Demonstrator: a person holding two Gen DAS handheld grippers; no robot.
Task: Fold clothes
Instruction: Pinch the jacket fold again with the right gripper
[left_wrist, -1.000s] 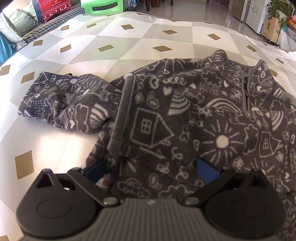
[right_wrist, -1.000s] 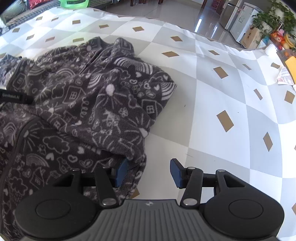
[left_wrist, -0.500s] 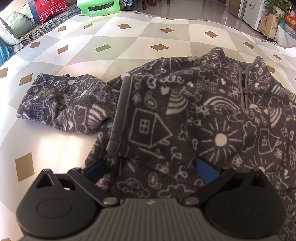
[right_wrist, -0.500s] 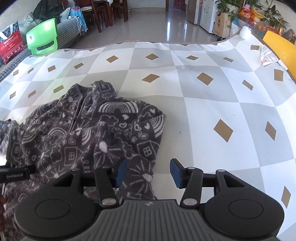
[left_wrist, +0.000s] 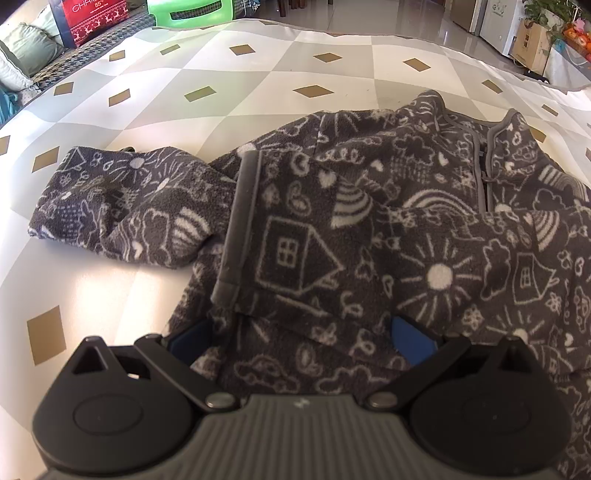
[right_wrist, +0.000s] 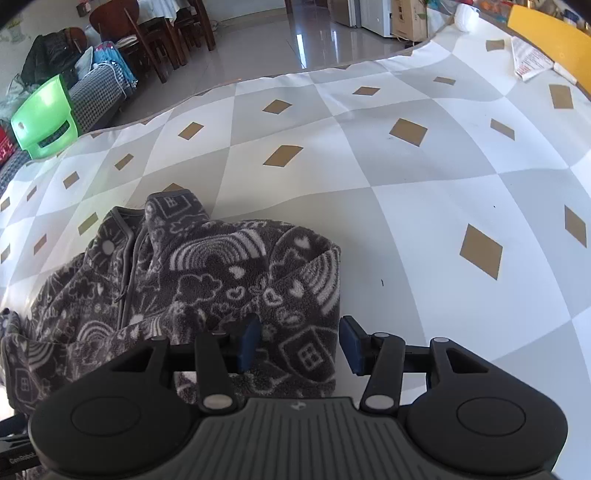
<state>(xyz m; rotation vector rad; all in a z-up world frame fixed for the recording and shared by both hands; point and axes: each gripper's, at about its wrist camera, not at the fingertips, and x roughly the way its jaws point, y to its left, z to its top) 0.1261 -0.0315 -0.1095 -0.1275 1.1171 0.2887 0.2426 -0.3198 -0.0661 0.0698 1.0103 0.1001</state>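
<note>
Both claw pads (left_wrist: 190, 334) half-hidden under fleece (left_wrist: 369, 229)

Ahead of the left tool (left_wrist: 301, 338), whose pads are showing blue, a fleece jacket (left_wrist: 369, 236) is lying, dark grey with white doodles of houses, suns, rainbows and hearts. Under it the table (right_wrist: 424, 206) is wearing white and grey diamonds with small tan ones. Far left, a chair (right_wrist: 42, 118) is glowing bright green.
</note>
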